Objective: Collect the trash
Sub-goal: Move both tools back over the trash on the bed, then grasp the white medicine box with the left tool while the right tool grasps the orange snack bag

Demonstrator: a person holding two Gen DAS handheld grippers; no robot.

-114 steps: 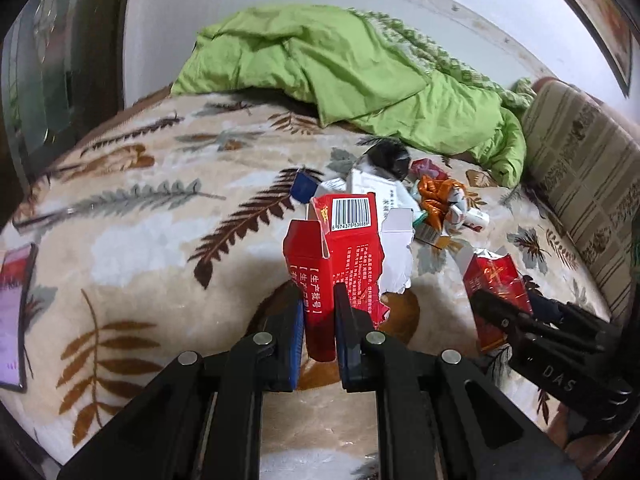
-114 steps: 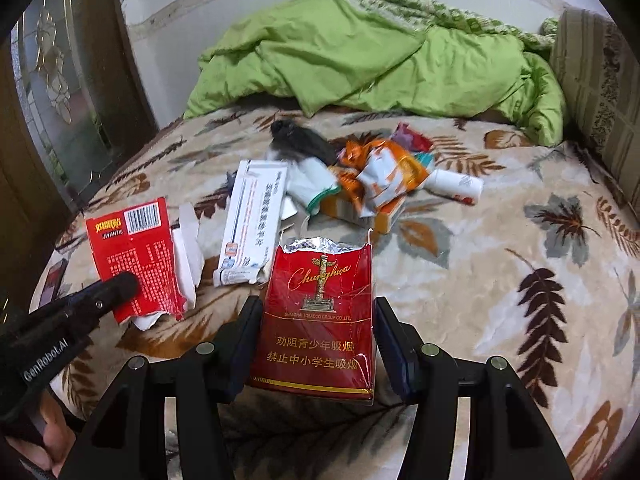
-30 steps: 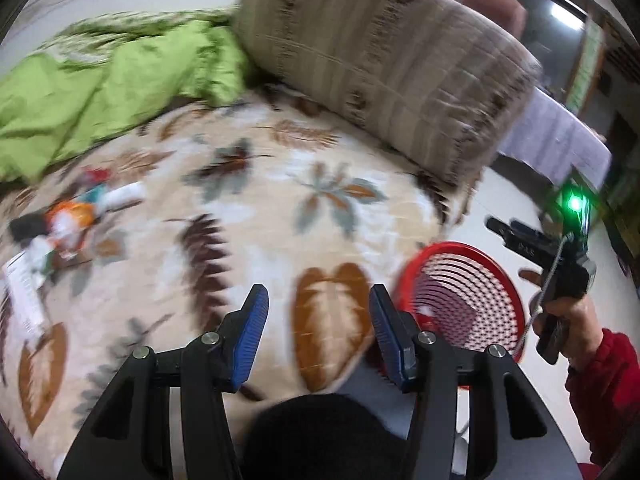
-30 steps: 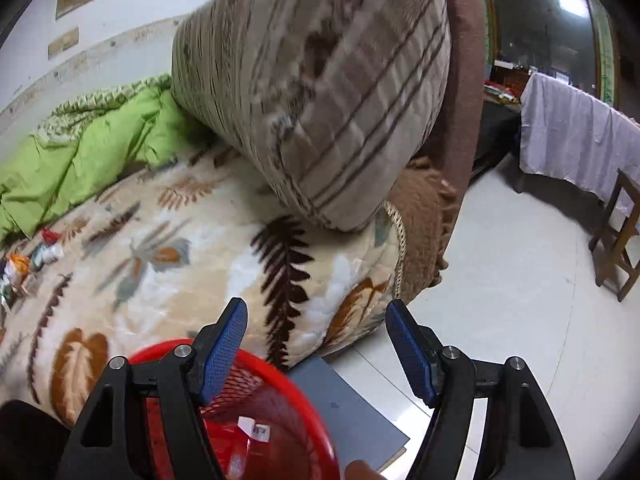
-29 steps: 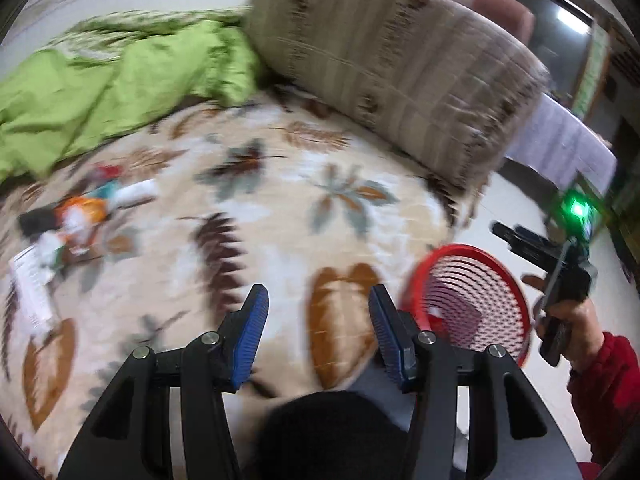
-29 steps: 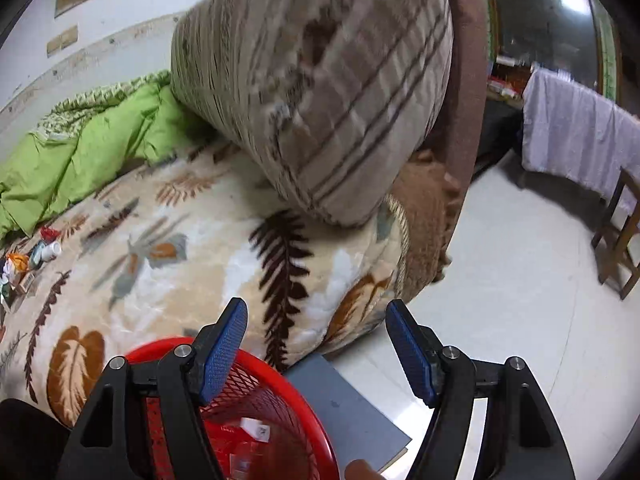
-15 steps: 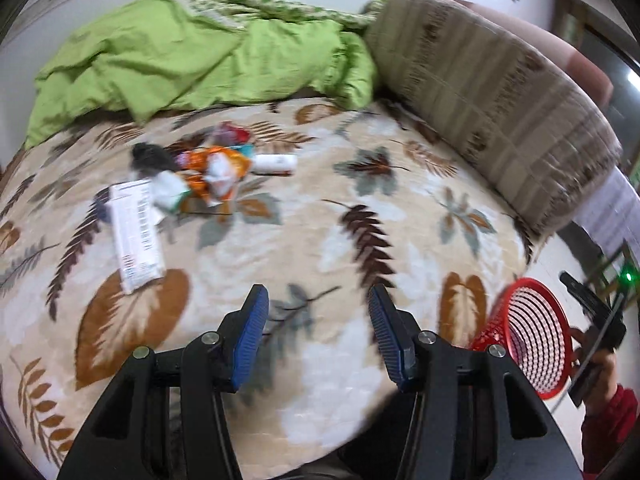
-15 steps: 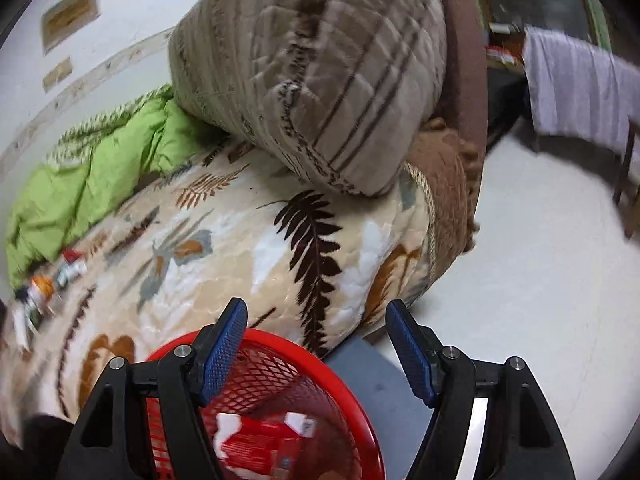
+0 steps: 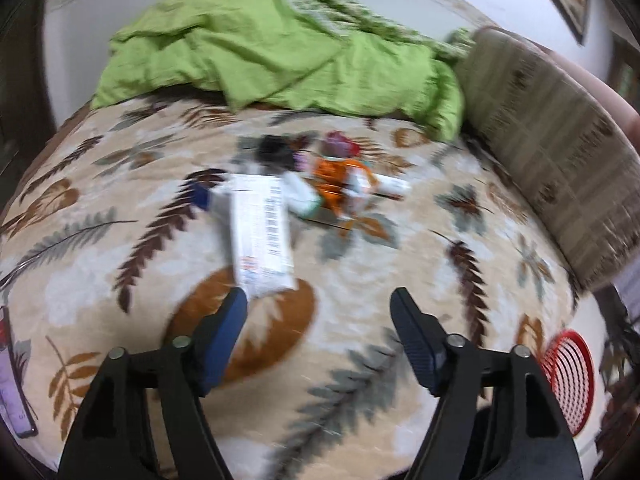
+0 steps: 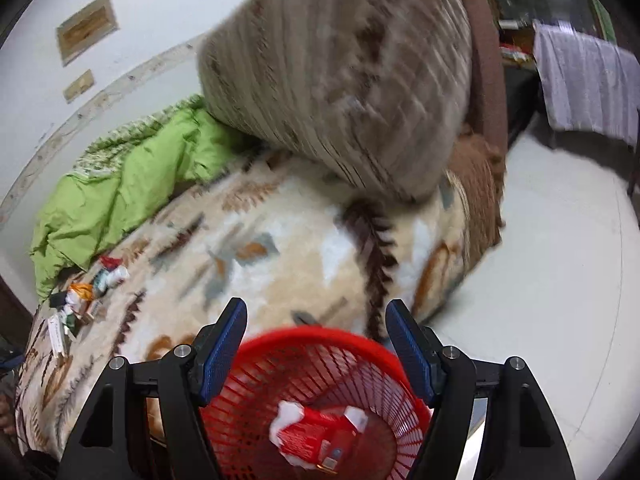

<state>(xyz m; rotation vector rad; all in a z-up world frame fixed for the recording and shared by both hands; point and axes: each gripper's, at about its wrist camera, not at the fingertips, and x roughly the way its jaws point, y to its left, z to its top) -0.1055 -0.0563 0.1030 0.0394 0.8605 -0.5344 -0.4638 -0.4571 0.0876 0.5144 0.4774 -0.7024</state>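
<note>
Two tongs, both wide open, nothing held. Left tongs (image 9: 318, 306) hover over the bed (image 9: 400, 264), aimed at the trash pile (image 9: 320, 184); white box (image 9: 260, 232) lies just ahead of the left finger. Right tongs (image 10: 316, 320) hang above the red basket (image 10: 312, 364), red packs (image 10: 316, 436) inside. Risk: items touch and overlap, so a grab at the box could snag or scatter its neighbours. View is blurred; aim may be off.
</note>
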